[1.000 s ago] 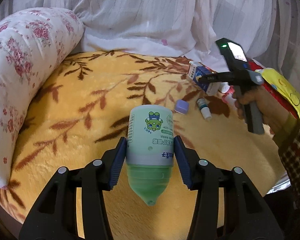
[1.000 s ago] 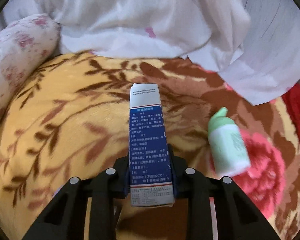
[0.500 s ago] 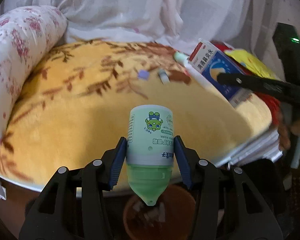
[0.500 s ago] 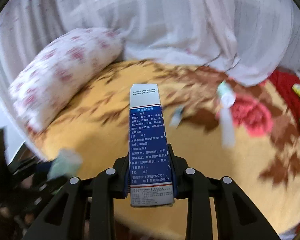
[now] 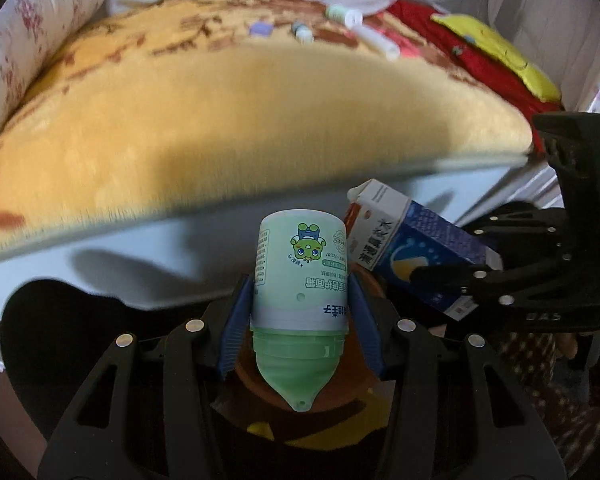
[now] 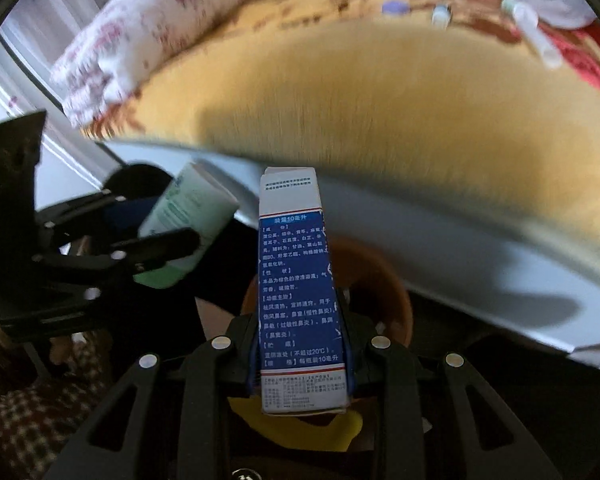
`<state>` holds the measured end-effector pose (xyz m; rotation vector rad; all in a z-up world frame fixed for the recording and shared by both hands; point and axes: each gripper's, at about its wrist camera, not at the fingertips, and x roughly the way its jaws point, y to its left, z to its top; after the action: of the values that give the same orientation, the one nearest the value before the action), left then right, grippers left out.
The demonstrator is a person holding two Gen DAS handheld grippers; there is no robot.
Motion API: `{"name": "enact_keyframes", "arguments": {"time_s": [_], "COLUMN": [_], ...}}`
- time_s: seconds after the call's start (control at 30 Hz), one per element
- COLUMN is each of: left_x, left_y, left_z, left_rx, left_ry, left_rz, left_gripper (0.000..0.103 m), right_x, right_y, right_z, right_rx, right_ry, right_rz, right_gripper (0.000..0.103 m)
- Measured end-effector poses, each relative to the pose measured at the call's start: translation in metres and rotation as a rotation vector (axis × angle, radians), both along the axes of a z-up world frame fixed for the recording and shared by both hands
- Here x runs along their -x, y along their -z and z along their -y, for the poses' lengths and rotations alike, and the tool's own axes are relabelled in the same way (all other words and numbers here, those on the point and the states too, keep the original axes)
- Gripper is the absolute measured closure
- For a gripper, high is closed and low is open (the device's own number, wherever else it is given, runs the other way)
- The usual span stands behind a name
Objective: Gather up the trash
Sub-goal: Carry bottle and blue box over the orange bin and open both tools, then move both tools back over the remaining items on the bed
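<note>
My left gripper [image 5: 300,312] is shut on a pale green bottle [image 5: 300,276] with a green cap, cap toward the camera. My right gripper [image 6: 302,320] is shut on a blue and white medicine box [image 6: 298,280]. Both are held below the bed's edge, over a brown round bin [image 6: 384,280] that also shows in the left wrist view [image 5: 340,384]. The box [image 5: 416,256] and right gripper [image 5: 452,276] appear right of the bottle in the left wrist view. The bottle [image 6: 188,220] and left gripper [image 6: 156,246] appear at left in the right wrist view.
On the yellow leaf-patterned blanket [image 5: 260,112] lie a purple cap [image 5: 260,29], a small vial [image 5: 302,32], another green bottle [image 5: 342,14] and a white tube [image 5: 378,42]. A floral pillow [image 6: 160,28] lies at left. A red cloth with a yellow item [image 5: 496,52] lies at right.
Both grippers have moved back off the bed and down below its edge, carrying the bottle and the box. The brown bin is now beneath them.
</note>
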<state>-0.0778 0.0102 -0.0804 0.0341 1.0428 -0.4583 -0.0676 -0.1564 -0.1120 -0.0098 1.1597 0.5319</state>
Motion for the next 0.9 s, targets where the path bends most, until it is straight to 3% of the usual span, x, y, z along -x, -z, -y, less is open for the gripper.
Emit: {"name": "enact_keyframes", "arguments": {"time_s": [0.17, 0.27, 0.3, 0.33, 0.53, 0.73, 0.9], "left_x": [0.004, 0.003, 0.003, 0.003, -0.005, -0.024, -0.051], "left_y": [0.015, 0.019, 0.018, 0.015, -0.018, -0.046, -0.062], "left_z": [-0.002, -0.003, -0.004, -0.006, -0.032, -0.042, -0.021], "left_rx": [-0.019, -0.030, -0.039, -0.047, 0.013, 0.026, 0.032], "left_ry": [0.018, 0.021, 0.015, 0.003, -0.089, -0.147, -0.134], "left_rz": [-0.059, -0.096, -0.098, -0.089, 0.030, 0.112, 0.159], "left_gripper": [0.055, 0.050, 0.041, 0.034, 0.024, 0.023, 0.023], "right_x": [0.000, 0.001, 0.001, 0.001, -0.005, -0.012, -0.025], "right_y": [0.021, 0.024, 0.022, 0.019, -0.010, -0.043, -0.065], "right_z": [-0.009, -0.008, -0.007, -0.004, 0.026, 0.043, 0.063], "right_rx": [0.040, 0.108, 0.123, 0.134, 0.079, 0.058, 0.014], "right_ry": [-0.015, 0.005, 0.018, 0.030, 0.127, 0.187, 0.238], "right_rz": [-0.048, -0.044, -0.028, -0.007, 0.081, 0.196, 0.281], "right_gripper": [0.071, 0.030, 0.028, 0.028, 0.026, 0.025, 0.025]}}
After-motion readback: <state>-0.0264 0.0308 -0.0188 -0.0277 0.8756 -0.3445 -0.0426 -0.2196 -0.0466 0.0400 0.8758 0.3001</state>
